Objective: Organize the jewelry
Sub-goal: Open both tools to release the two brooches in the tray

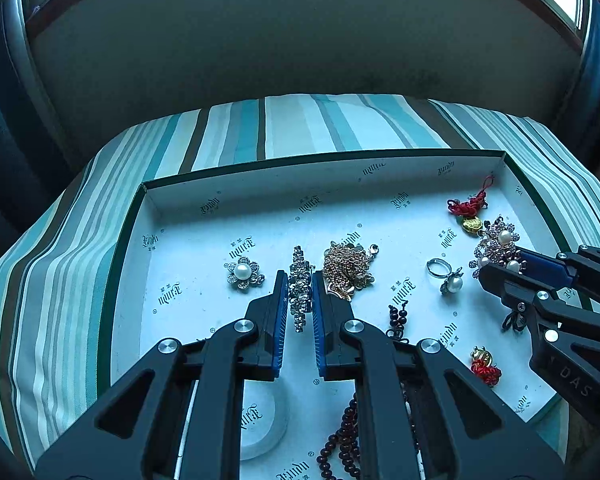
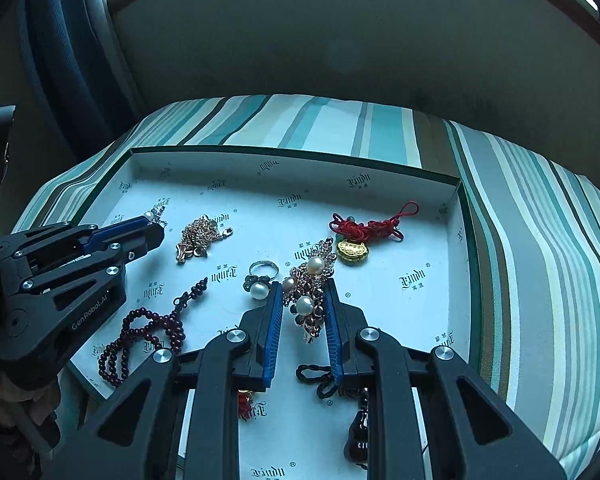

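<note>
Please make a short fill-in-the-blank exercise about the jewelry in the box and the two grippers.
1. The left gripper has its fingers on both sides of a long ____ piece.
2. The brooch between the right gripper fingers carries white ____.
3. The gold lock charm hangs on a knotted cord of ____ colour.
4. All pieces lie in a shallow box on a ____ cloth.

Missing words: rhinestone; pearls; red; striped

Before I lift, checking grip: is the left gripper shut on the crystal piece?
Cannot tell. The left gripper has a pad on each side of the crystal piece; contact is unclear.
</note>
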A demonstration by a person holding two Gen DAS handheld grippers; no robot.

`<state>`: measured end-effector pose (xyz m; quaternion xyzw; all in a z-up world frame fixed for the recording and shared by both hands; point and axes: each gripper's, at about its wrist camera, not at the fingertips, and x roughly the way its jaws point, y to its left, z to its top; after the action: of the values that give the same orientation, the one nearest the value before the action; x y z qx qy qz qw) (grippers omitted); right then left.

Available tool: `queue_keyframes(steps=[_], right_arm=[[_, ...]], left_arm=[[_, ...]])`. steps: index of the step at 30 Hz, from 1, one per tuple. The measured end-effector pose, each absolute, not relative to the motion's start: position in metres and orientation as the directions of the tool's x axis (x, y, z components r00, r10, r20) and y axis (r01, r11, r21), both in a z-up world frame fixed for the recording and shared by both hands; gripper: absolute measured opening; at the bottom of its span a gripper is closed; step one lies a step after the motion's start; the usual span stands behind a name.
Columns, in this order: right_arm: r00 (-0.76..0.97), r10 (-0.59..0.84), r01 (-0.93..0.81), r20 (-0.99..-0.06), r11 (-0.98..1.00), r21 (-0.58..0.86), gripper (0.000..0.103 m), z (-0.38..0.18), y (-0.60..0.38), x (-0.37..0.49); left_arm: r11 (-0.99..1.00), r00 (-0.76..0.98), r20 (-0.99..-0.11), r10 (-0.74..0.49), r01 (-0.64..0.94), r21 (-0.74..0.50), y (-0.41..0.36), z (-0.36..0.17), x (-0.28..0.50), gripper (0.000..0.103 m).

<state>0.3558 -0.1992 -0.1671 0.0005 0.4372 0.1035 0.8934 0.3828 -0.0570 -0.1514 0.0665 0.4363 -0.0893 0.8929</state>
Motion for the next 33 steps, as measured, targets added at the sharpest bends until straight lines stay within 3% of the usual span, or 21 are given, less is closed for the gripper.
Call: queue_keyframes(steps=[33], right_arm=[[0.602, 0.177, -0.156, -0.778, 0.982, 0.103, 0.021, -0.170, -0.204, 0.358]], left_arm=[[0.975, 0.586, -0.804, -0.099, 0.219, 0.039, -0.060, -0.162, 0.387, 0.012]])
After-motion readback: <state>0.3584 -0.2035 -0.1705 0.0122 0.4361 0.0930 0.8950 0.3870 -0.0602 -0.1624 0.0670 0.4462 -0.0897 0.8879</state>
